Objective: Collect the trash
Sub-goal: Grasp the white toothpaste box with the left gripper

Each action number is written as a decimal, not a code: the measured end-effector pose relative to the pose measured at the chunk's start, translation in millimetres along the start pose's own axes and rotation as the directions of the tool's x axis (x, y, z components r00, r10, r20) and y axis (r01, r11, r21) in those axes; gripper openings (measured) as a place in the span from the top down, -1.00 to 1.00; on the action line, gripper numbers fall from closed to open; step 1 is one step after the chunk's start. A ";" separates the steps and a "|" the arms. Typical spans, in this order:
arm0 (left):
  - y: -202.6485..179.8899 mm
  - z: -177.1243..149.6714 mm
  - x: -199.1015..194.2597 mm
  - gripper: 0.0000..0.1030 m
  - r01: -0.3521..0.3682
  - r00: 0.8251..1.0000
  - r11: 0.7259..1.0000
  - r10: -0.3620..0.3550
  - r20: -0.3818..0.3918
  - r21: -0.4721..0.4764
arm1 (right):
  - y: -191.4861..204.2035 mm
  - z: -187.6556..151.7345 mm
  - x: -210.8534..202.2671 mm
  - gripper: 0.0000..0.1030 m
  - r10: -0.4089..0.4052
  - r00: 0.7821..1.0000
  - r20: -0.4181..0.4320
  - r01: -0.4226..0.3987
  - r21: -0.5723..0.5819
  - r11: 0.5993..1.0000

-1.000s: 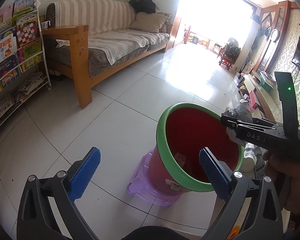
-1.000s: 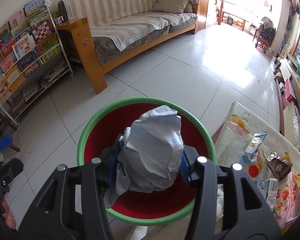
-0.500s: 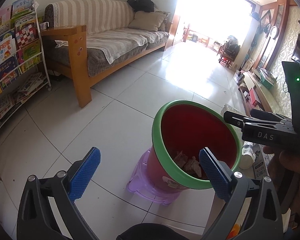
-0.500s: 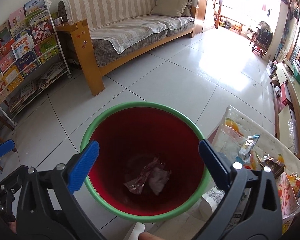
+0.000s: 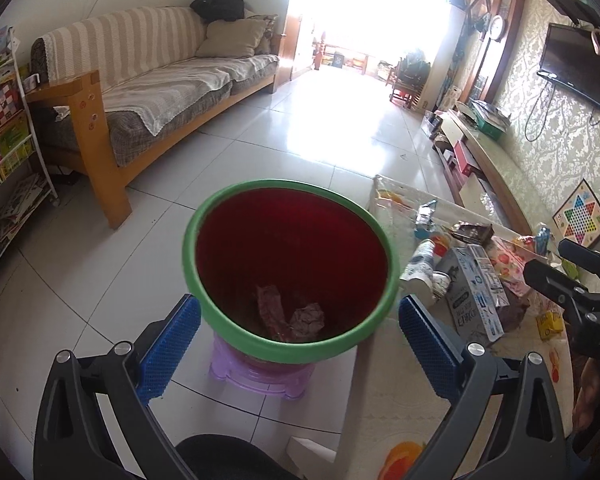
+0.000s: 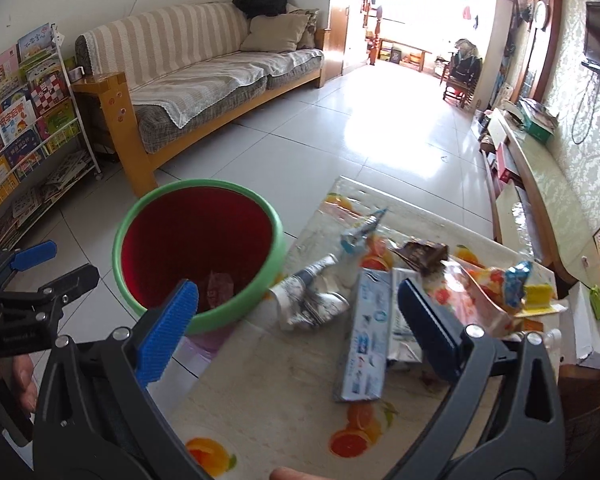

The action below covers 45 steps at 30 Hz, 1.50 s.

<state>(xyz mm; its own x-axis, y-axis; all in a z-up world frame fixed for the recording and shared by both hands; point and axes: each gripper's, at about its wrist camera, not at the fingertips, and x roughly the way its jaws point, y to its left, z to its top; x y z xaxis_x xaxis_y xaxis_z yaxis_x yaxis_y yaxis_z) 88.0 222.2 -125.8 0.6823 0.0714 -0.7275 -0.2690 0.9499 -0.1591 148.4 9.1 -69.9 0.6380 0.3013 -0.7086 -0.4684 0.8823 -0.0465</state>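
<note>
Both my grippers gape empty: my right gripper (image 6: 296,320) over the tabletop (image 6: 284,408) litter, my left gripper (image 5: 300,336) above the red bin (image 5: 288,240) holding crumpled trash (image 5: 308,318).

Strong daylight comes from the doorway (image 5: 352,20) far ahead of both grippers and burns out white, with glare on the floor tiles (image 6: 384,128). The edges bend and darken; the right view is slightly blurred.

White glossy floor tiles (image 6: 284,148) catch hard daylight from a bright doorway (image 5: 360,20) at the far end. A wood-framed sofa (image 6: 220,76) under striped cloth lines the left wall beside a bookrack (image 6: 28,120); a television (image 5: 580,64) hangs on patterned wallpaper (image 5: 556,148).
</note>
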 end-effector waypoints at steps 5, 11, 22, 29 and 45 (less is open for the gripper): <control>-69.1 -13.9 4.1 -0.84 0.051 0.999 0.992 -0.051 0.001 0.113 | -62.2 -40.5 -27.8 -0.91 -0.100 0.995 -0.001 0.100 0.067 0.993; -139.5 -33.5 22.2 -0.84 0.087 0.994 0.977 -0.072 -0.083 0.193 | -136.3 -89.6 -52.8 -0.91 -0.185 0.982 -0.037 0.188 0.194 0.963; -214.3 -50.1 77.4 -0.84 0.106 0.974 0.959 -0.046 -0.223 0.262 | -200.7 -148.8 -83.6 -0.91 -0.200 0.976 -0.083 0.215 0.285 0.934; -225.2 -54.4 113.0 -0.82 0.041 0.960 0.953 0.045 -0.275 0.299 | -225.9 -174.1 -91.0 -0.91 -0.207 0.973 -0.103 0.230 0.349 0.908; -208.9 -46.6 123.4 0.35 0.080 0.946 0.981 -0.019 -0.325 0.178 | -230.5 -185.7 -77.5 -0.91 -0.178 0.974 -0.142 0.218 0.358 0.908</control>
<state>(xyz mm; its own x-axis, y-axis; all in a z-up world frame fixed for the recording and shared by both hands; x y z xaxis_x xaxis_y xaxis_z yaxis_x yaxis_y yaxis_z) 196.8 18.4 -213.5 0.4297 -0.0491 -0.9017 -0.0882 0.9915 -0.0960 93.4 -284.8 -135.0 0.6182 0.0849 -0.7815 -0.0669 0.9962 0.0553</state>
